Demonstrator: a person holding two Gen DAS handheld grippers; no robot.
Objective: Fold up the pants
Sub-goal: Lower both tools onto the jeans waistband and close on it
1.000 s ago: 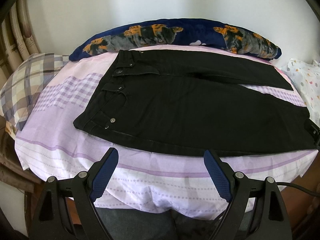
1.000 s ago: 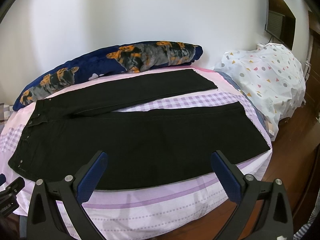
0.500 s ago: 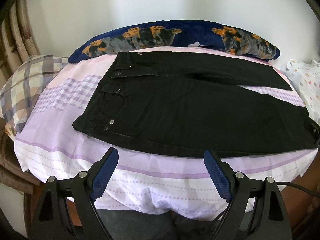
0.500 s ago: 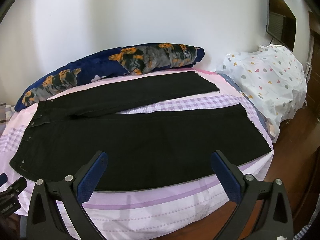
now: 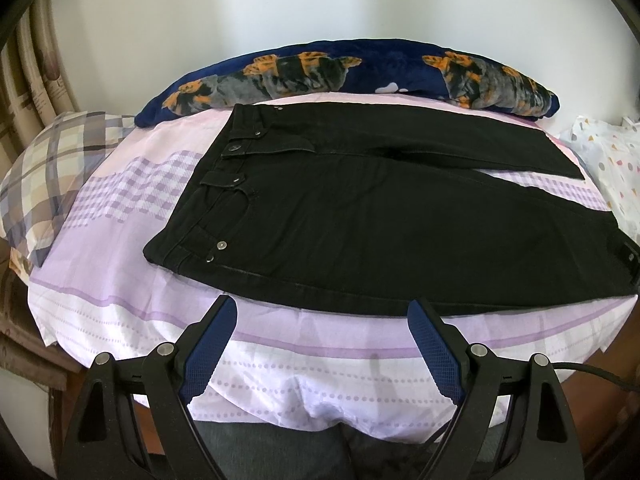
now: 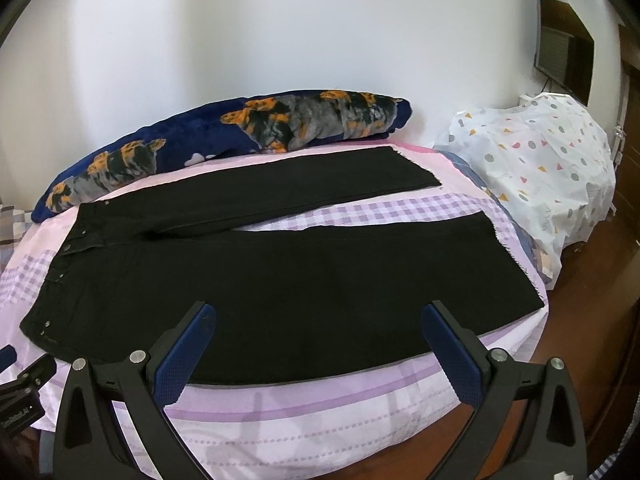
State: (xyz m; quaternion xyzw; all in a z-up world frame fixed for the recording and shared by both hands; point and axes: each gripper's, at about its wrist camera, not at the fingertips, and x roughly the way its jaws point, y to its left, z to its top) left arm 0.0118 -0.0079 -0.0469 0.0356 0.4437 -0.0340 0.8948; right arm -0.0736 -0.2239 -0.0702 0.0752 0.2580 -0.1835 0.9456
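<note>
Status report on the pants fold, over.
Left gripper and right gripper open, empty. Black denim pants flat on lilac bedsheet, legs spread. Nothing blocking.

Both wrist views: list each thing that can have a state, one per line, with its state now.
Black jeans: unfolded, flat on the bed, legs spread apart, waist button undone.
Left claw: open, empty, short of the near edge of the jeans.
Right claw: open, empty, hovering at the near leg's edge.
Bedsheet: spread over the bed, hanging down the near side.
Navy blanket: rolled up along the wall.
</note>
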